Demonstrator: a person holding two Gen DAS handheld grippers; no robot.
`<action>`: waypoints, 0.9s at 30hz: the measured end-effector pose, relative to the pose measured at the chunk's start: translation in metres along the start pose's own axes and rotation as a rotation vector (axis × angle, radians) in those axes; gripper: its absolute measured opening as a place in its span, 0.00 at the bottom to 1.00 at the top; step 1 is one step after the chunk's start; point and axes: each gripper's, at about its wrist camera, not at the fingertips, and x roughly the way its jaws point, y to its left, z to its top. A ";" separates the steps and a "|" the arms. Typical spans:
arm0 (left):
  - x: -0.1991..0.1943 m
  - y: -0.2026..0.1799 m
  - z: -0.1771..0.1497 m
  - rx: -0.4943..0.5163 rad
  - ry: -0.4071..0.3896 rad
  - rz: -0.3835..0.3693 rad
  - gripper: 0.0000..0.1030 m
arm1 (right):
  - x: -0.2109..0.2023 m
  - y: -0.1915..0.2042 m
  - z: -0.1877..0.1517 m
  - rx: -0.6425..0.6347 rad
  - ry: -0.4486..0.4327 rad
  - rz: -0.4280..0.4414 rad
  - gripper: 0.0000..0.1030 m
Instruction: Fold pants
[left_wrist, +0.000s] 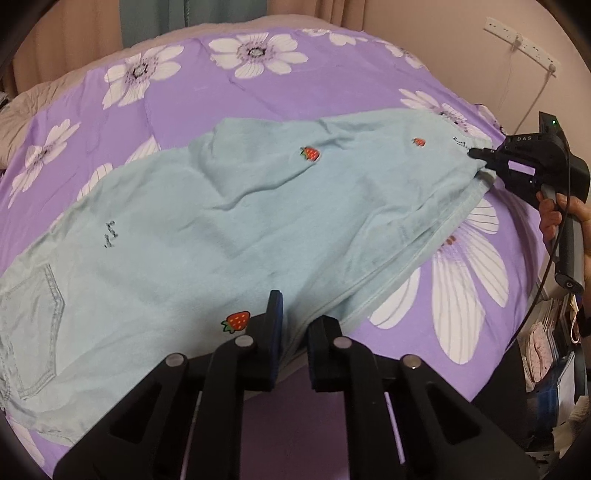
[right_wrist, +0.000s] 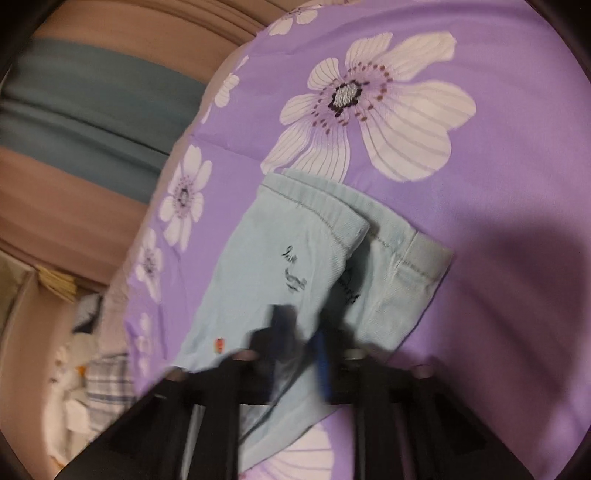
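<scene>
Light blue pants (left_wrist: 229, 229) with small strawberry patches lie spread across the purple flowered bedsheet (left_wrist: 207, 85). My left gripper (left_wrist: 295, 325) is shut on a fold of the pants at their near edge, close to a strawberry patch (left_wrist: 236, 321). My right gripper (left_wrist: 476, 157) shows at the far right of the left wrist view, shut on the leg end. In the blurred right wrist view the right gripper (right_wrist: 299, 343) pinches the pants (right_wrist: 280, 266) behind the two stacked leg cuffs (right_wrist: 332, 218).
A back pocket (left_wrist: 33, 325) lies at the left end of the pants. The wall with a power strip (left_wrist: 521, 40) is at the back right. Clutter (left_wrist: 546, 332) stands off the bed's right side. Curtains (right_wrist: 85, 107) hang beyond the bed.
</scene>
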 end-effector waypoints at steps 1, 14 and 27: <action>-0.003 -0.001 0.000 0.008 -0.010 -0.001 0.11 | -0.005 0.002 0.001 -0.012 -0.016 0.008 0.05; 0.002 0.002 -0.005 -0.008 0.014 0.009 0.18 | -0.011 -0.024 0.008 -0.047 -0.009 -0.118 0.05; -0.079 0.097 -0.044 -0.333 -0.119 -0.001 0.42 | -0.048 0.069 -0.034 -0.491 -0.101 -0.151 0.23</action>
